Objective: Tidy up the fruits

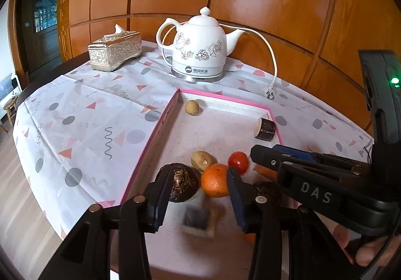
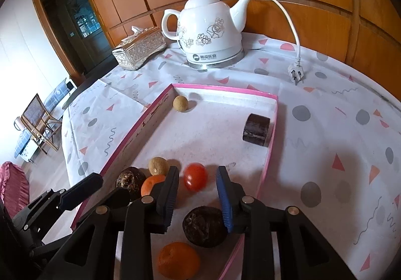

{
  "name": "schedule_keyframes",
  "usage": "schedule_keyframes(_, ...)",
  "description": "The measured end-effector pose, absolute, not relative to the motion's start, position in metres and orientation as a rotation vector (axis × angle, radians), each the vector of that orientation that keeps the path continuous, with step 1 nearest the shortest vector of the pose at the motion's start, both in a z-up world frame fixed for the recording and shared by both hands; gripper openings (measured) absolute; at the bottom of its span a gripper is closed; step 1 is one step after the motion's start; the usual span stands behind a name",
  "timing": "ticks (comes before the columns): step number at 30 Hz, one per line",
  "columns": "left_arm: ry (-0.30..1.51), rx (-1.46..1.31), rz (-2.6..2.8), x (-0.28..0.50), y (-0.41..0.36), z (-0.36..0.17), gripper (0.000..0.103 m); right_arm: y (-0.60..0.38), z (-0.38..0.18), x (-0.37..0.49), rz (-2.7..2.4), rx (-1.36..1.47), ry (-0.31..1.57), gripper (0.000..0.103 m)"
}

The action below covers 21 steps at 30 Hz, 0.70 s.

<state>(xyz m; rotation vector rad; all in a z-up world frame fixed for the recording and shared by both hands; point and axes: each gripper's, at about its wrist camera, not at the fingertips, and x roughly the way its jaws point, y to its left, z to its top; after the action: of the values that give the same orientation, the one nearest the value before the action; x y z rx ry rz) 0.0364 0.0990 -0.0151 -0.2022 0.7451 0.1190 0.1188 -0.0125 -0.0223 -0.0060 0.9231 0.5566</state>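
Observation:
A pink-rimmed tray (image 1: 164,119) holds the fruit. My left gripper (image 1: 198,170) is open above its near end, with a blurred dark piece (image 1: 198,222) below the gap, touching neither pad. A dark round fruit (image 1: 180,184) sits by its left finger, a mandarin (image 1: 215,181) by its right. A brown kiwi-like fruit (image 1: 203,160) and a cherry tomato (image 1: 238,162) lie just beyond. My right gripper (image 2: 197,169) is open over a second dark round fruit (image 2: 204,227) that rests on the tray. Another mandarin (image 2: 178,260) lies nearer.
A small tan ball (image 2: 180,103) sits in the tray's far left corner and a dark cane stub (image 2: 256,130) by its right rim. Behind stand a white kettle (image 2: 210,34), its loose plug (image 2: 297,73) and a silver tissue box (image 2: 139,53). The table edge curves away on the left.

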Motion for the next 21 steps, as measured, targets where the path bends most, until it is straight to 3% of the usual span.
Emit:
schedule_keyframes(9, 0.720, -0.196, 0.132, 0.023, 0.094, -0.007, 0.055, -0.039, -0.009, 0.092, 0.443, -0.002, 0.834, 0.036)
schedule_keyframes(11, 0.708, -0.191, 0.138, 0.017, 0.093, -0.004, 0.068, -0.047, -0.008, 0.083, 0.389, -0.018, 0.815, 0.037)
schedule_keyframes(15, 0.684, -0.166, 0.161, 0.004, 0.088, 0.001, 0.080, -0.060, -0.011, 0.064, 0.308, -0.040, 0.791, 0.038)
schedule_keyframes(19, 0.668, -0.153, 0.174, -0.009, 0.081, 0.007, 0.099, -0.067, -0.020, 0.045, 0.281, -0.041, 0.803, 0.039)
schedule_keyframes(21, 0.654, -0.154, 0.167, -0.014, 0.079, 0.009, 0.101, -0.068, -0.021, 0.039, 0.275, -0.047, 0.799, 0.039)
